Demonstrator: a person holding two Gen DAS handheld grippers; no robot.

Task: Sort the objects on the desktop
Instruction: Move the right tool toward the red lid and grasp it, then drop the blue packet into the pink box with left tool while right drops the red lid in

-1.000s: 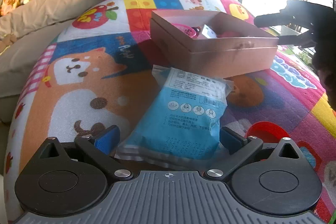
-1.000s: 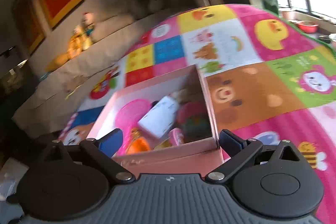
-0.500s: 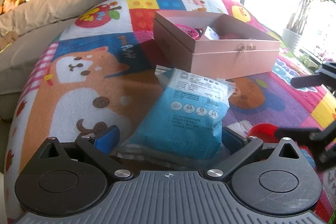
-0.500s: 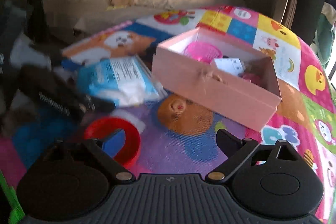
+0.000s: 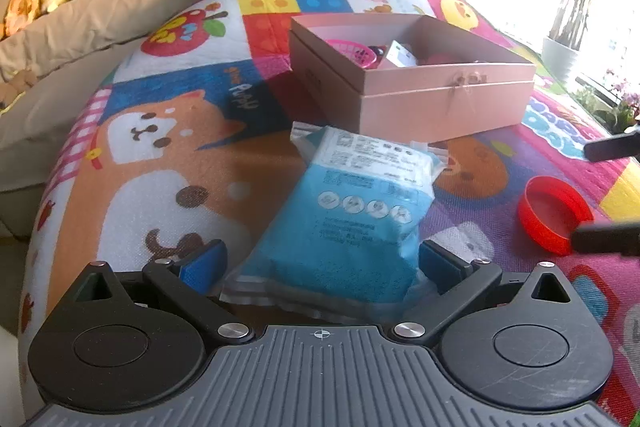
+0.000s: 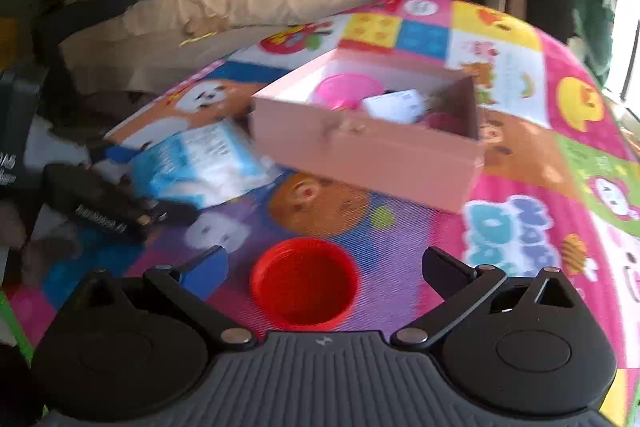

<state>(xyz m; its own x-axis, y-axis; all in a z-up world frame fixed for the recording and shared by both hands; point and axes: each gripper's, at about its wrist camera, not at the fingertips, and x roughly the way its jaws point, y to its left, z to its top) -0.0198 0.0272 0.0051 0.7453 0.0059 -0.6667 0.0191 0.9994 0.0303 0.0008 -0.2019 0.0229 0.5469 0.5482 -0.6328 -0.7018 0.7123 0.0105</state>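
Right gripper (image 6: 324, 263) spread wide and opening further, round red plastic lid (image 6: 305, 283) centred between its fingers, untouched. Nearer than left gripper (image 5: 320, 263), itself wide astride flat blue plastic packet (image 5: 348, 215), long axis running toward open pink cardboard box (image 5: 440, 103).

1. Left gripper (image 5: 320, 263): grey ribbed housing with a small crosshair mark, two round black discs, black link arms with silver screws, blue finger pads (image 5: 204, 261).
2. Right gripper (image 6: 324, 263): same build; only one blue pad apparent, view blurred.
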